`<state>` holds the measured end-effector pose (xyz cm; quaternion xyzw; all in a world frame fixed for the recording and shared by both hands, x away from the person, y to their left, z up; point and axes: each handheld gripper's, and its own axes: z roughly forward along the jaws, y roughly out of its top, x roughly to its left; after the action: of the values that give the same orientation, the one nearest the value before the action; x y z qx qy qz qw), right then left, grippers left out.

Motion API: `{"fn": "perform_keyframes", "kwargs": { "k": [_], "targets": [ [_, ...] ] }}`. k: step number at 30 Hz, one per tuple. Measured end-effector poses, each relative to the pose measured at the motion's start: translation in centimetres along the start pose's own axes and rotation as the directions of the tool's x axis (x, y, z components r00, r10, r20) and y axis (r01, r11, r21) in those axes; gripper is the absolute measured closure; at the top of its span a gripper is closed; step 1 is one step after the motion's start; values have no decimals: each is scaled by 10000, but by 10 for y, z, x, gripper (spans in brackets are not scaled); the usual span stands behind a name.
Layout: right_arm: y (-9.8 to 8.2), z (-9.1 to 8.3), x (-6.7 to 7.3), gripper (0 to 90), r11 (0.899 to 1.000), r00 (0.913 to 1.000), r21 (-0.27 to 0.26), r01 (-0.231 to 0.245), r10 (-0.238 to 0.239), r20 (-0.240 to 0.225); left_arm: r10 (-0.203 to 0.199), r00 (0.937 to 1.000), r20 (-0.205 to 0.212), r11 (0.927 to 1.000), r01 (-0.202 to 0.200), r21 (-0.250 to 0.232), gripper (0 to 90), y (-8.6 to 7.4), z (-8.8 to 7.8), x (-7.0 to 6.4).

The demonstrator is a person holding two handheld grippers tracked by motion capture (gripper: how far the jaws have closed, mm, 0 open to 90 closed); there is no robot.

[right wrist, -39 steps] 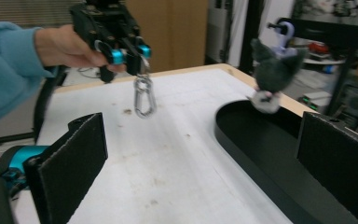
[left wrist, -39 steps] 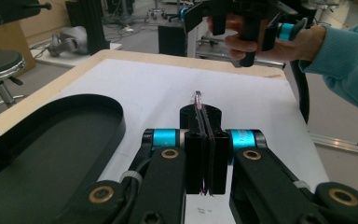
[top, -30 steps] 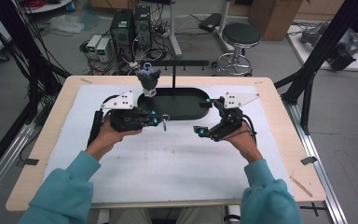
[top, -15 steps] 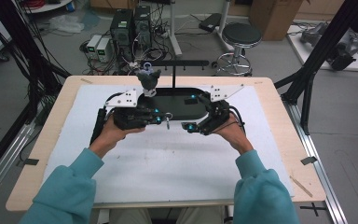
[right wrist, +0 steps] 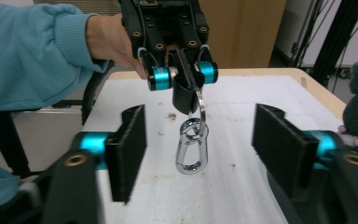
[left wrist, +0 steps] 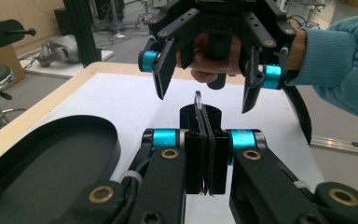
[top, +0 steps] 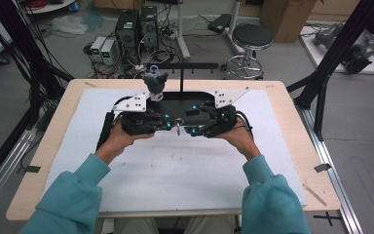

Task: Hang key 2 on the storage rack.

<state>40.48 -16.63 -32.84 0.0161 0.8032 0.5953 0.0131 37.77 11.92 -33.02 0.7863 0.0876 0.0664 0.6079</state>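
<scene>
Above the white mat (top: 175, 170), left gripper (right wrist: 182, 73) jaws clamped on a key ring with carabiner (right wrist: 192, 147) — right gripper (left wrist: 205, 91) jaws just closing, apart, nothing touched.

Black oval tray (top: 202, 97) (grey plush toy (top: 155, 84) beside) on white mat (top: 175, 170).

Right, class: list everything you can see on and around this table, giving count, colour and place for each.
Carabiner clip: one, silver, hanging from the left gripper's jaws above the mat.
Tray: one, black, oval, at the table's far side.
Plush toy: one, grey, by the tray's far left end.
Mat: one, white, covering the table.
Table: one, light wood.
Stool: one, black, beyond the table.
Left gripper: black and blue, shut on the clip's ring.
Right gripper: black and blue, jaws apart, closing.
</scene>
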Motion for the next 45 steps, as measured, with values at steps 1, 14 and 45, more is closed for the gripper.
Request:
{"fn": "perform_keyframes", "kwargs": {
  "k": [1,14,45],
  "targets": [
    [0,0,0,415,10000,10000,0,0,0,0,30,10000,16,10000,-30,32,881,0,1,0],
    [-1,2,-1,624,9993,9985,340,149,-131,-524,56,9999,138,10000,-56,60,881,-1,2,-1],
    [3,5,3,887,9954,9980,741,606,-590,-235,397,9991,153,9988,-401,264,873,-2,6,-3]
  ]
}}
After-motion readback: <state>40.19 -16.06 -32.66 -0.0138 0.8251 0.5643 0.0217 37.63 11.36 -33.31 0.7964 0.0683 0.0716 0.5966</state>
